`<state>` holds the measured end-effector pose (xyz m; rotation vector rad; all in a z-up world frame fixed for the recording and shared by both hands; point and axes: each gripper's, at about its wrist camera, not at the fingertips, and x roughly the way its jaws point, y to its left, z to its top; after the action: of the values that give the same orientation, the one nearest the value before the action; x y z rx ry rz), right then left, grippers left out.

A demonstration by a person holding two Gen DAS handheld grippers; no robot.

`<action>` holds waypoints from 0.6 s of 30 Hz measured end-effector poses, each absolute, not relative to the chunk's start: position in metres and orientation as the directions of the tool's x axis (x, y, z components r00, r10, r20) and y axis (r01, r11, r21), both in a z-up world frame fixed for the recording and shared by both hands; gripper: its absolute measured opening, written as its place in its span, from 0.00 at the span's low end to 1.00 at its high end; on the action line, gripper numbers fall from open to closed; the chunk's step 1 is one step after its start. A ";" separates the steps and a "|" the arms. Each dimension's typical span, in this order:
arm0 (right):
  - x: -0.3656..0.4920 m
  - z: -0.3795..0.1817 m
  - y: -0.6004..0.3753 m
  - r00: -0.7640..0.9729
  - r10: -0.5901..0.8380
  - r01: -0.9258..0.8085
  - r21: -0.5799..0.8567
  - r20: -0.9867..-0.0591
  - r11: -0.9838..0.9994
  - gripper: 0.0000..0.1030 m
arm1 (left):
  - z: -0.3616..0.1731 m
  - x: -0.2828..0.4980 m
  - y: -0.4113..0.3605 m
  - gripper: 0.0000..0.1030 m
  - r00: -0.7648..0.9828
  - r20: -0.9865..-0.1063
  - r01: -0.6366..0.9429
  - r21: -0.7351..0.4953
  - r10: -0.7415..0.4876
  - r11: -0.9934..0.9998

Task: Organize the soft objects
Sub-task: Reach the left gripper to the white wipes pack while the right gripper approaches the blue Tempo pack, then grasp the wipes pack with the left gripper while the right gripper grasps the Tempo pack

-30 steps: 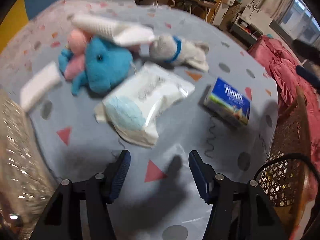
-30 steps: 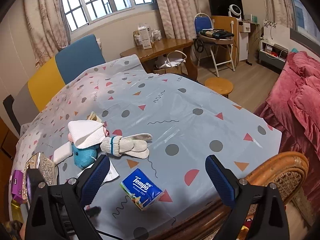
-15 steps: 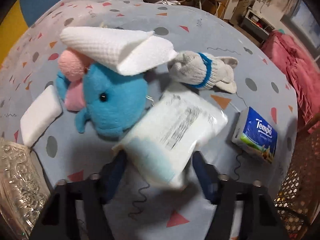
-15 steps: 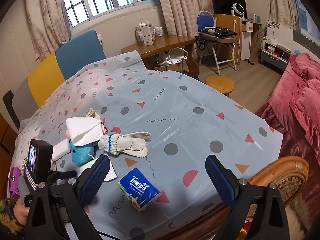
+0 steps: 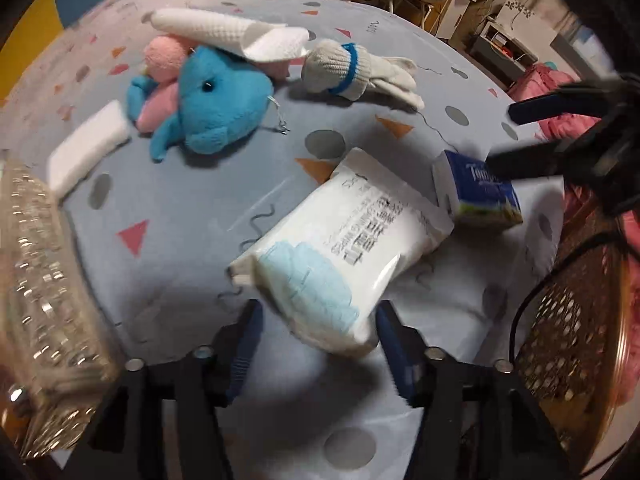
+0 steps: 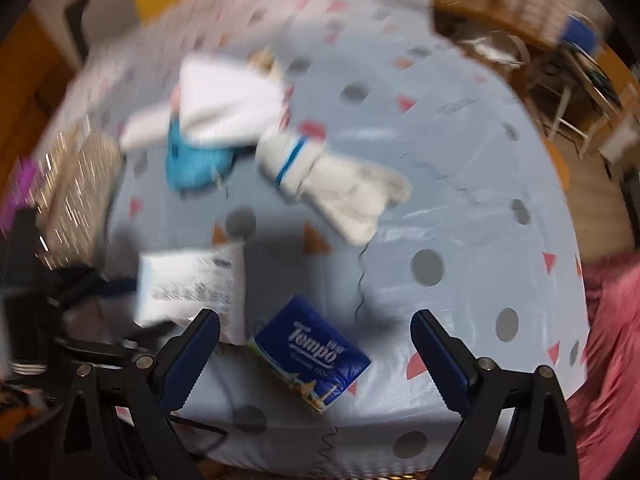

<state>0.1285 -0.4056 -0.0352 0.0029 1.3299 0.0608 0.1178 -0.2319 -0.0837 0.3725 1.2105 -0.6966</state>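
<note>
My left gripper (image 5: pixel 318 330) is shut on the near end of a white and light-blue wipes pack (image 5: pixel 340 248) and holds it over the table. The pack also shows in the right wrist view (image 6: pixel 188 284). My right gripper (image 6: pixel 316 342) is open wide, just above a blue Tempo tissue pack (image 6: pixel 314 362), which also shows in the left wrist view (image 5: pixel 478 190). Farther back lie a blue plush toy (image 5: pixel 218 102) with a pink toy (image 5: pixel 162 62), a white cloth (image 5: pixel 236 32) on top, and white gloves with a blue band (image 5: pixel 356 72).
A shiny patterned box (image 5: pixel 40 300) stands at the left edge. A white pad (image 5: pixel 86 146) lies beside it. A wicker chair back (image 5: pixel 572 316) stands at the right table edge. The table has a blue patterned cloth (image 5: pixel 192 220).
My left gripper closed on the wipes pack and carried it right, toward the tissue pack. My right gripper swung down and forward over the tissue pack; its view is blurred.
</note>
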 end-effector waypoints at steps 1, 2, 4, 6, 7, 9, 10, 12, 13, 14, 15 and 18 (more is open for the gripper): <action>0.132 -0.046 -0.398 0.180 0.034 -0.095 0.017 -0.983 0.995 0.95 | -0.079 0.112 -0.228 0.64 0.199 -0.936 0.678 -0.082 -0.290 0.730; 0.134 -0.052 -0.392 0.146 0.027 -0.131 0.007 -0.989 0.991 0.94 | -0.075 0.110 -0.228 0.70 0.217 -0.932 0.690 -0.063 -0.290 0.721; 0.136 -0.068 -0.381 0.073 -0.008 -0.207 -0.023 -0.997 0.978 0.94 | -0.066 0.109 -0.226 0.77 0.243 -0.924 0.714 -0.036 -0.296 0.699; 0.137 -0.080 -0.374 0.036 -0.055 -0.252 -0.062 -0.998 0.966 0.93 | -0.062 0.110 -0.230 0.78 0.262 -0.916 0.746 -0.007 -0.303 0.666; 0.138 -0.086 -0.372 0.022 -0.076 -0.266 -0.079 -0.997 0.961 0.88 | -0.061 0.111 -0.234 0.78 0.268 -0.913 0.764 0.006 -0.309 0.645; 0.139 -0.095 -0.369 -0.005 -0.077 -0.279 -0.072 -0.997 0.958 0.75 | -0.065 0.114 -0.249 0.78 0.263 -0.912 0.797 0.022 -0.315 0.603; 0.138 -0.100 -0.368 -0.017 -0.079 -0.288 -0.070 -0.997 0.955 0.62 | -0.068 0.116 -0.255 0.77 0.258 -0.915 0.809 0.030 -0.310 0.587; 0.137 -0.103 -0.367 -0.010 -0.095 -0.286 -0.088 -0.995 0.954 0.60 | -0.076 0.120 -0.268 0.76 0.233 -0.923 0.830 0.023 -0.308 0.557; 0.138 -0.103 -0.368 -0.001 -0.093 -0.284 -0.089 -0.996 0.955 0.59 | -0.078 0.123 -0.271 0.74 0.234 -0.923 0.833 0.028 -0.306 0.553; 0.137 -0.104 -0.368 0.004 -0.086 -0.280 -0.084 -0.996 0.956 0.59 | -0.082 0.126 -0.274 0.70 0.215 -0.925 0.835 0.009 -0.312 0.550; 0.137 -0.105 -0.368 0.008 -0.082 -0.274 -0.081 -0.997 0.958 0.59 | -0.084 0.129 -0.277 0.69 0.204 -0.927 0.835 -0.004 -0.316 0.550; 0.136 -0.105 -0.371 0.012 -0.080 -0.262 -0.080 -0.997 0.962 0.59 | -0.091 0.133 -0.279 0.62 0.187 -0.926 0.834 -0.027 -0.327 0.552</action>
<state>0.1360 -0.3707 -0.1049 -0.2720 1.5586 0.1444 0.1329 -0.2793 -0.0907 0.5613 1.0962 -0.8800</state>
